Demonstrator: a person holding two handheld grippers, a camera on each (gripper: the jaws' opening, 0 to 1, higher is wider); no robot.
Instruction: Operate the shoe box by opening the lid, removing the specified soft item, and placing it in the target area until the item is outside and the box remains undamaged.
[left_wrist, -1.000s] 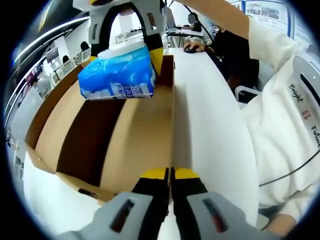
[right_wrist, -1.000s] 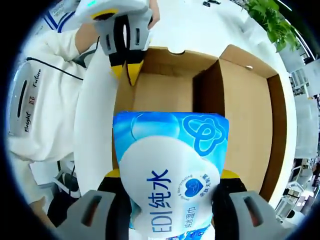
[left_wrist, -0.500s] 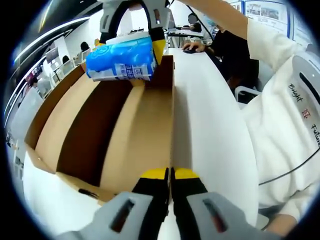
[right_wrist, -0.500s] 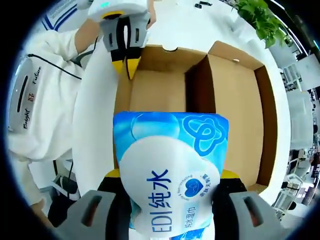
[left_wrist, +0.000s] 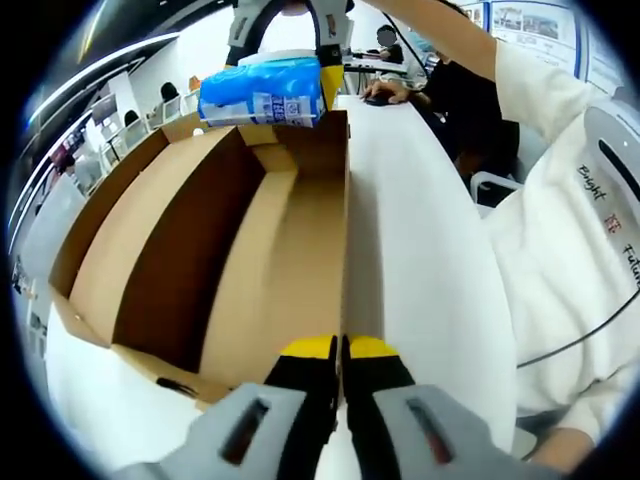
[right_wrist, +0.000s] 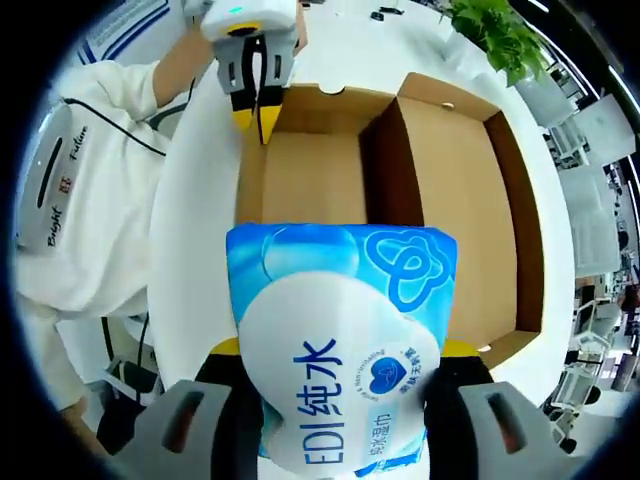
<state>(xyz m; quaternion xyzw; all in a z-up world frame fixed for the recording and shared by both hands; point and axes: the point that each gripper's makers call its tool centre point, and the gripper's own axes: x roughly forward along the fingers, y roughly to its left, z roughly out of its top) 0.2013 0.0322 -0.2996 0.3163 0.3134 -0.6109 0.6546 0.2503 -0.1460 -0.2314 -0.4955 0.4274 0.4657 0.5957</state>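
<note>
The right gripper has its jaws pinched on a blue and white wet-wipe pack, holding it up above the open cardboard shoe box, clear of the box's walls as far as I can tell from the left gripper view, where the pack hangs over the far end. The left gripper has its jaws pressed together, seemingly clamped on the box's near wall, with the white table beside it.
</note>
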